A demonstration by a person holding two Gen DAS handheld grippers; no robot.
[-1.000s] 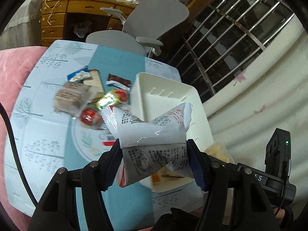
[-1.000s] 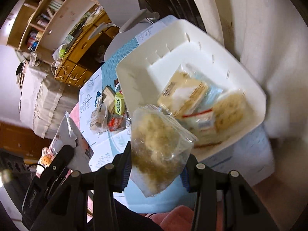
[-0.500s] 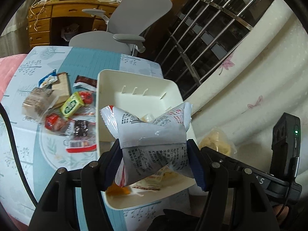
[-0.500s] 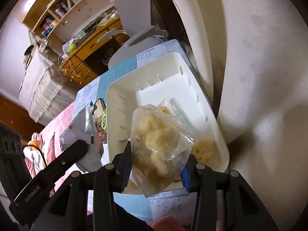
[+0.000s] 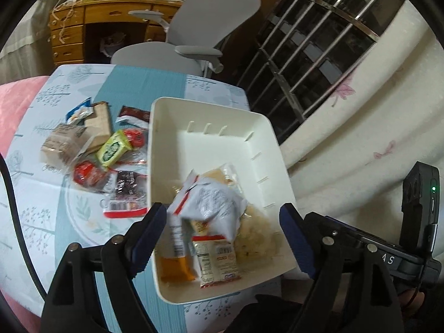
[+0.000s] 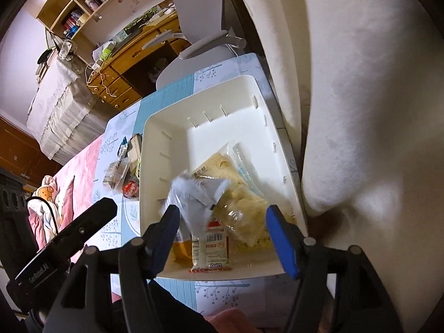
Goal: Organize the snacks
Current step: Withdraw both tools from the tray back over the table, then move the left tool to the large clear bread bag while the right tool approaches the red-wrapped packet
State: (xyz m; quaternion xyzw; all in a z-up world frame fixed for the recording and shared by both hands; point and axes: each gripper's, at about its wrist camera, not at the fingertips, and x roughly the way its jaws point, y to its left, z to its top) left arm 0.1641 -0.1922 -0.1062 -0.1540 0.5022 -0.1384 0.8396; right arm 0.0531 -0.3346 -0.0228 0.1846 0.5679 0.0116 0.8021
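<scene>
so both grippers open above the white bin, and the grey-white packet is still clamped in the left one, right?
Not quite. The left gripper is open and holds nothing: in the left wrist view the grey-white packet lies in the white bin. The right gripper is open too.

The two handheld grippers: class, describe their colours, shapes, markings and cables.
The left gripper and right gripper each have black angular arms with silver rivets and blue ribbed finger pads. A black cable runs beside the left one. In the right wrist view, the left one's body reads "GenRobot.AI"; the right one's camera block shows a green light.
</scene>
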